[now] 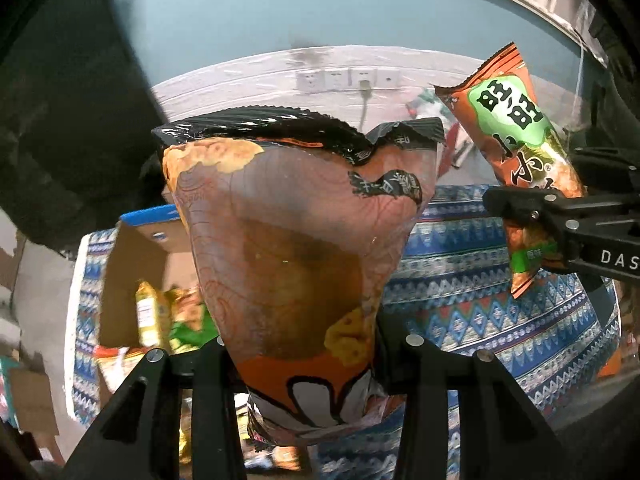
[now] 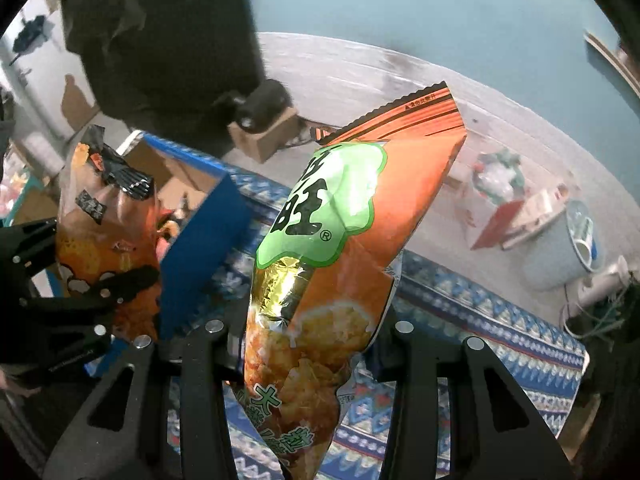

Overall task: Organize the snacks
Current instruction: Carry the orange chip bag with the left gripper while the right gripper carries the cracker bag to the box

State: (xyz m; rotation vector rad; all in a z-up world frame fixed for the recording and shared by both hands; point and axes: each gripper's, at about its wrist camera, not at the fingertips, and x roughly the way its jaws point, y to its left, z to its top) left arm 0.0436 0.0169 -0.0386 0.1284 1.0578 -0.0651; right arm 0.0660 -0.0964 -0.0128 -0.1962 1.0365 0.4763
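Left gripper [image 1: 308,364] clamps black-topped orange crinkly snack bag [image 1: 296,240]; right gripper [image 2: 304,344] clamps green-labelled orange foil bag [image 2: 340,240]. Open cardboard box [image 1: 132,264] at 9 o'clock, likely drop target.

black-top bag [image 1: 296,264]: orange and brown, crimped black seal up, sealed, upright, clamped low, in the air | green-label bag [image 2: 340,240]: orange, narrow, sealed, tilted right, clamped low, in the air | box [image 1: 132,264]: cardboard, blue-sided, open, snacks inside, on patterned cloth

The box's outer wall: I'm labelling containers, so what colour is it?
Blue, with plain brown cardboard inside; the box shows best in the right wrist view.
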